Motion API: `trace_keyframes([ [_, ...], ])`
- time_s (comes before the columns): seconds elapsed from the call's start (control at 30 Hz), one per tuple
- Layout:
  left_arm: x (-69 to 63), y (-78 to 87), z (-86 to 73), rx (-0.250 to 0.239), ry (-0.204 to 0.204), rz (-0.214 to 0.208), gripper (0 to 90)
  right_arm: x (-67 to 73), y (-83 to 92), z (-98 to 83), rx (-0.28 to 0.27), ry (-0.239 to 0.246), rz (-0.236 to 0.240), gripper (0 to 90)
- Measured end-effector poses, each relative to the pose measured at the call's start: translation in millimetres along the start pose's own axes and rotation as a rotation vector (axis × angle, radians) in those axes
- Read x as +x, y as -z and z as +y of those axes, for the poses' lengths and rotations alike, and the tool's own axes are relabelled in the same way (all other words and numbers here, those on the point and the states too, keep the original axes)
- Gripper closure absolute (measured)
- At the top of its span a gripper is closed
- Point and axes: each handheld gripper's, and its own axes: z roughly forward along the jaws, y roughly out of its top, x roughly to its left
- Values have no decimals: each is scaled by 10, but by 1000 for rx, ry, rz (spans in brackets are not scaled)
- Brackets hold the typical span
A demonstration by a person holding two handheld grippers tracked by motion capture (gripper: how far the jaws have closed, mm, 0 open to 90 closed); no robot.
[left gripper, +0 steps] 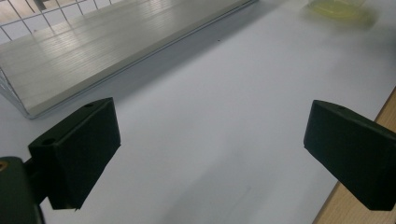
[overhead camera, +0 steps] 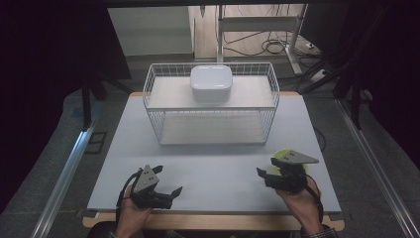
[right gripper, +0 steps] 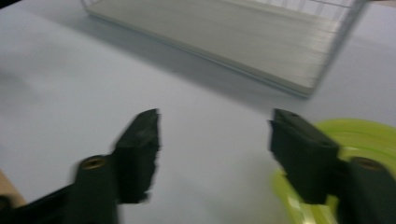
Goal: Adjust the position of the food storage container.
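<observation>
Yellow-green plastic marked the dish [overhead camera: 283, 154], which lay on the worktop [overhead camera: 213, 168] at 4 o'clock from the wire basket [overhead camera: 148, 94]. I saw the right gripper [right gripper: 212, 140] just beside the dish, jaws apart with nothing between them. The left gripper [left gripper: 210, 154] hung at 7 o'clock, jaws wide apart over bare worktop.

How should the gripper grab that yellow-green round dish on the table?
Probably by its rim. The yellow-green dish lies flat and low on the table, so nothing else sticks up to pinch. The right gripper is nearest, fingers apart with one over the dish's edge; coming from above, one finger inside the rim and one outside, looks best.
</observation>
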Motion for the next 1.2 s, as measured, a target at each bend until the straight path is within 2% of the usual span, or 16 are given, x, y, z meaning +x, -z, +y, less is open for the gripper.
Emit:
trace_keyframes([
  [0.03, 2, -1, -1, 0, 2, -1, 32, -112, 69, -6, 4, -5, -61, 531],
  [0.17, 8, -3, -5, 1, 8, -3, 33, -311, 184, -39, -9, -46, -129, 742],
  [0.2, 8, -3, -5, 1, 8, -3, 33, -311, 184, -39, -9, -46, -129, 742],
  [0.23, 8, -3, -4, 2, 9, -5, 33, -408, 246, -55, -11, -67, -163, 853],
  [0.27, 8, -3, -4, 2, 9, -5, 34, -408, 246, -55, -11, -67, -163, 853],
  [0.3, 4, -5, -4, 2, 11, -7, 34, -508, 300, -83, -5, -79, -198, 898],
  [0.5, 3, -10, -4, 6, 8, -8, 35, -738, 376, -164, 9, -138, -259, 899],
  [0.53, 3, -10, -4, 6, 8, -8, 36, -738, 376, -164, 9, -138, -259, 899],
  [0.57, 3, -12, -5, 7, 9, -9, 36, -826, 381, -199, 10, -155, -280, 899],
  [0.67, 4, -14, -6, 8, 10, -10, 36, -896, 373, -229, 16, -170, -297, 899],
  [0.7, 4, -14, -6, 7, 10, -10, 36, -973, 360, -260, 23, -189, -311, 899],
  [0.77, 4, -15, -5, 8, 11, -11, 36, -1030, 346, -283, 32, -197, -321, 899],
  [0.97, 6, -30, -9, 15, 13, -15, 39, -1088, 283, -325, 59, -209, -321, 898],
  [1.2, 4, -37, -10, 19, 11, -18, 39, -1056, 188, -331, 91, -201, -305, 898],
])
